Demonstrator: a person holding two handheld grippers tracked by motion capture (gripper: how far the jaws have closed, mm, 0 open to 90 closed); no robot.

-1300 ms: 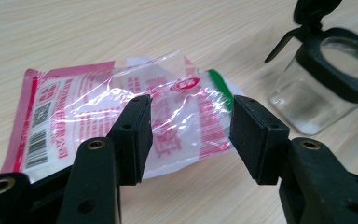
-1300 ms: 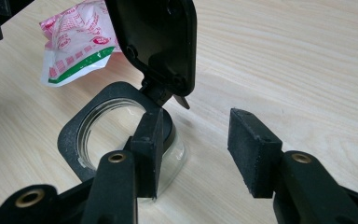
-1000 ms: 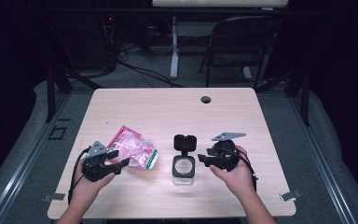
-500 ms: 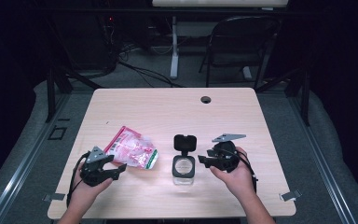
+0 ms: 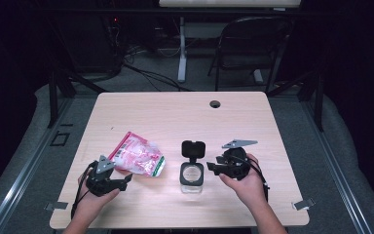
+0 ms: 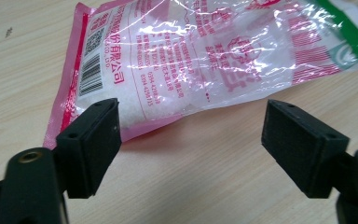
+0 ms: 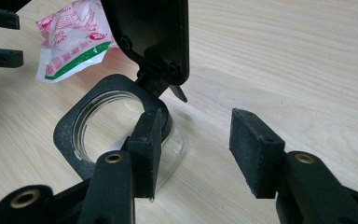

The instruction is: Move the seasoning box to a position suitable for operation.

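High view: pink-and-clear crinkled bag (image 5: 139, 159) lies flat on surface (image 5: 175, 117); my left fingers (image 6: 88, 140) have just been opening, nothing between them; right fingers (image 7: 256, 149) gape beside lid-up jar (image 5: 192, 174).

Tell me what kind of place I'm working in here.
Probably a lab or recording workspace, not a kitchen: a plain wooden desk with a cable hole, a folding chair behind it, loose cables on grey carpet, and dark surroundings.

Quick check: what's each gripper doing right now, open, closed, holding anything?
Left gripper: open, jaws just widened, nothing held; pink bag lies ahead.
Right gripper: open, holding nothing, beside the open-lidded jar.
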